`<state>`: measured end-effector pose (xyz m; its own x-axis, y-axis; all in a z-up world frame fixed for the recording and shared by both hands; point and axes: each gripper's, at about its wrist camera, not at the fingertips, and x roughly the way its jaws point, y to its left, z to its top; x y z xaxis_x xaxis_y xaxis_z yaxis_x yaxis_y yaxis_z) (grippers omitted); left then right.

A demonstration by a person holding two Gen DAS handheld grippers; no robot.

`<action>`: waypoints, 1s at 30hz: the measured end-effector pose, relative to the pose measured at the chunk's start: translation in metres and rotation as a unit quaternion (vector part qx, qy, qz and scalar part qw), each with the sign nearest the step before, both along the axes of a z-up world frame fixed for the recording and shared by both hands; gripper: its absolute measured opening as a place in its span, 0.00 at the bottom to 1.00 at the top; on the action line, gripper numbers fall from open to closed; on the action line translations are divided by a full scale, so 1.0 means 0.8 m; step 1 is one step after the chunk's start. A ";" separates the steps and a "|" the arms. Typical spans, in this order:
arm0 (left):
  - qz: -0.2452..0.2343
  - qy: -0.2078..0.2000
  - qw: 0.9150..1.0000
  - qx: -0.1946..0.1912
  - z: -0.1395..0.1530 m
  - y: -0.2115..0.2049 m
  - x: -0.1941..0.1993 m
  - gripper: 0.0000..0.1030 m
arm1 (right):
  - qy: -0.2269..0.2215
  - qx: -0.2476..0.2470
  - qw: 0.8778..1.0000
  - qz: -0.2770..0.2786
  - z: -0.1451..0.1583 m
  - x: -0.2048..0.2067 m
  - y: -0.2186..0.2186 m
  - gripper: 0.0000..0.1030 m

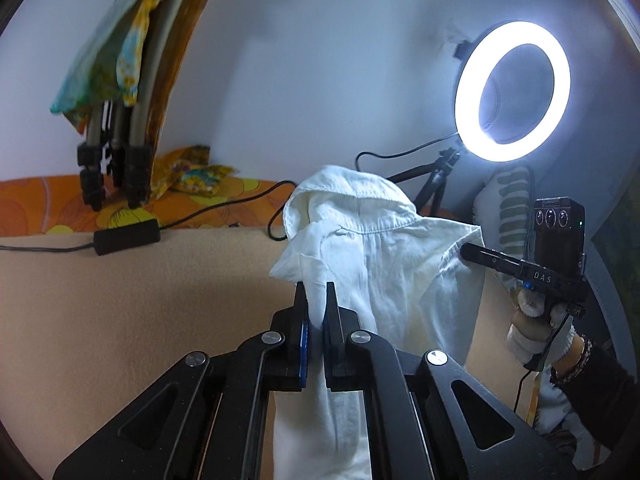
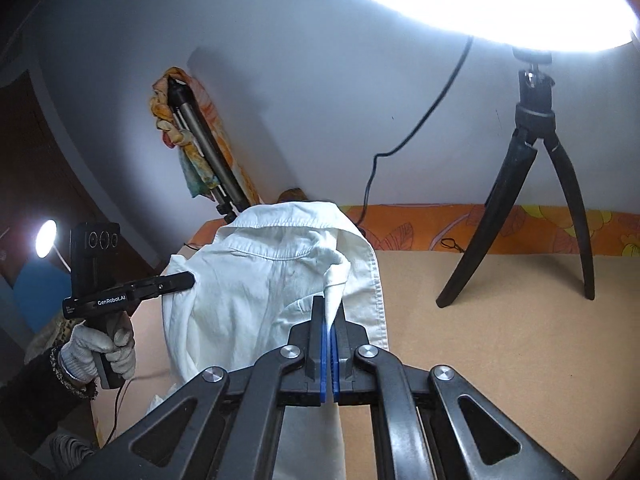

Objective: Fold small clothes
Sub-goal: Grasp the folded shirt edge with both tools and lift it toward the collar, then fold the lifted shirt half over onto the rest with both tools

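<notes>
A small white shirt [image 1: 380, 248] hangs in the air above the tan surface, held at two points. My left gripper [image 1: 316, 292] is shut on one edge of it, with cloth running down between the jaws. In the right wrist view the same white shirt [image 2: 260, 280] droops in folds, and my right gripper [image 2: 329, 308] is shut on its other edge. Across the shirt, the right gripper [image 1: 466, 250] shows in the left wrist view, gripped by a gloved hand. The left gripper [image 2: 190, 280] shows likewise in the right wrist view.
A lit ring light [image 1: 512, 90] on a black tripod [image 2: 532, 200] stands at the back by the wall. A tan surface [image 1: 140, 300] lies below, bordered by orange patterned cloth [image 2: 500, 228]. A black cable and box [image 1: 126, 236] lie at the back. Folded tripod legs draped in colourful fabric [image 1: 116, 128] lean left.
</notes>
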<state>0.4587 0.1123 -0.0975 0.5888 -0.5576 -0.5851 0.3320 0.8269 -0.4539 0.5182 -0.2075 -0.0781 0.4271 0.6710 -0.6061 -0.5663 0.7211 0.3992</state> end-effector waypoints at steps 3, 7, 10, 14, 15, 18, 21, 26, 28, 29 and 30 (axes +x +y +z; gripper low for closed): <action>-0.002 -0.017 1.000 0.010 0.020 0.000 -0.025 0.04 | -0.018 -0.003 1.000 0.007 0.022 -0.029 -0.004 0.00; -0.002 -0.026 1.000 0.011 0.039 0.000 -0.063 0.04 | -0.032 -0.009 0.999 0.017 0.044 -0.071 -0.008 0.00; -0.002 -0.034 0.999 0.015 0.047 -0.001 -0.094 0.04 | -0.039 -0.018 0.999 0.024 0.056 -0.107 -0.014 0.00; -0.001 -0.038 0.999 0.020 0.051 0.000 -0.145 0.04 | -0.043 -0.028 0.998 0.031 0.061 -0.155 -0.029 0.00; -0.002 -0.037 0.999 0.022 0.049 -0.002 -0.154 0.04 | -0.043 -0.032 0.998 0.033 0.060 -0.166 -0.031 0.00; -0.005 -0.035 0.999 0.032 0.040 -0.006 -0.192 0.04 | -0.042 -0.046 0.997 0.041 0.050 -0.202 -0.036 0.00; -0.009 -0.024 0.999 0.046 0.024 -0.012 -0.228 0.04 | -0.037 -0.063 0.996 0.050 0.031 -0.237 -0.041 0.00; -0.023 0.002 0.997 0.077 -0.011 -0.026 -0.267 0.04 | -0.028 -0.099 0.993 0.059 -0.011 -0.281 -0.042 0.00; -0.024 0.011 0.996 0.086 -0.024 -0.029 -0.277 0.03 | -0.030 -0.113 0.991 0.061 -0.022 -0.294 -0.042 0.00; -0.024 0.012 0.995 0.094 -0.030 -0.031 -0.281 0.03 | -0.032 -0.119 0.991 0.061 -0.026 -0.298 -0.043 0.00; -0.028 0.013 0.994 0.104 -0.034 -0.034 -0.287 0.03 | -0.035 -0.126 0.990 0.060 -0.029 -0.302 -0.045 0.00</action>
<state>0.2292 0.0848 -0.1244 0.5437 -0.4548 -0.7054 0.3705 0.8842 -0.2845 0.2767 -0.2433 -0.1013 0.4004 0.5519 -0.7315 -0.6747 0.7177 0.1722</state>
